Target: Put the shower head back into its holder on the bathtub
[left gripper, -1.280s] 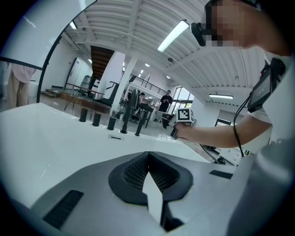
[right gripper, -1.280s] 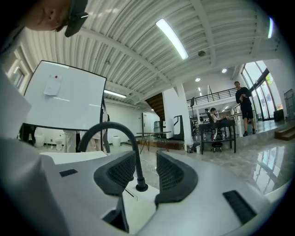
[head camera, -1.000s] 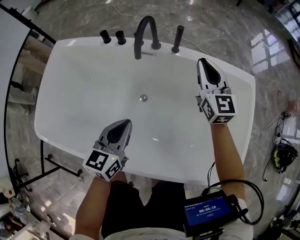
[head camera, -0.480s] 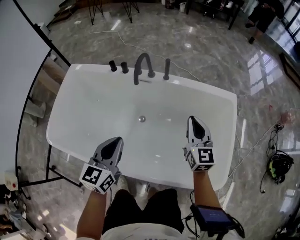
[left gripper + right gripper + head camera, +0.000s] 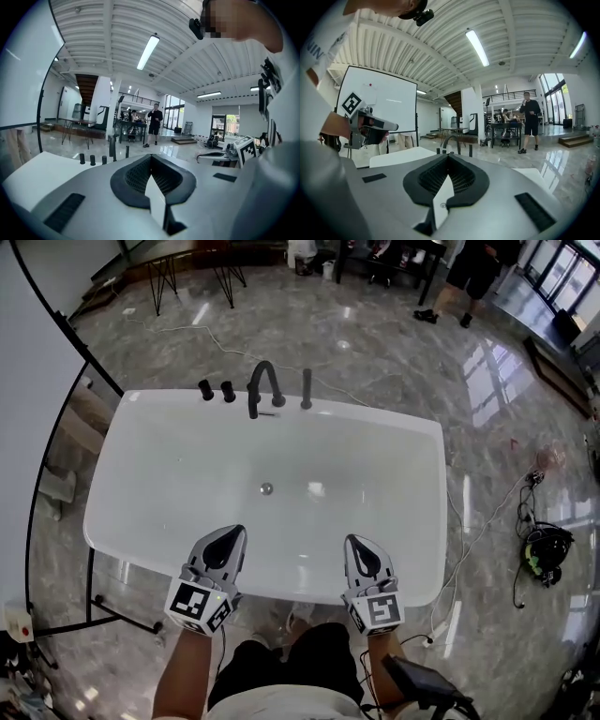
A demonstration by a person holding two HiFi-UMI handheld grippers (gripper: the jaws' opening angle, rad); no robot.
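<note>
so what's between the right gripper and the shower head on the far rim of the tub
Only the bare white bathtub floor, seen in the head view. The drain sits left of the line from right gripper to shower head.

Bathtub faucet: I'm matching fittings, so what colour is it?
The faucet is black, best seen in the head view.

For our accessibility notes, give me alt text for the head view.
A white bathtub seen from above, black faucet on its far rim. The person's left tool and right tool, both shut and empty, hover at the near rim.
</note>
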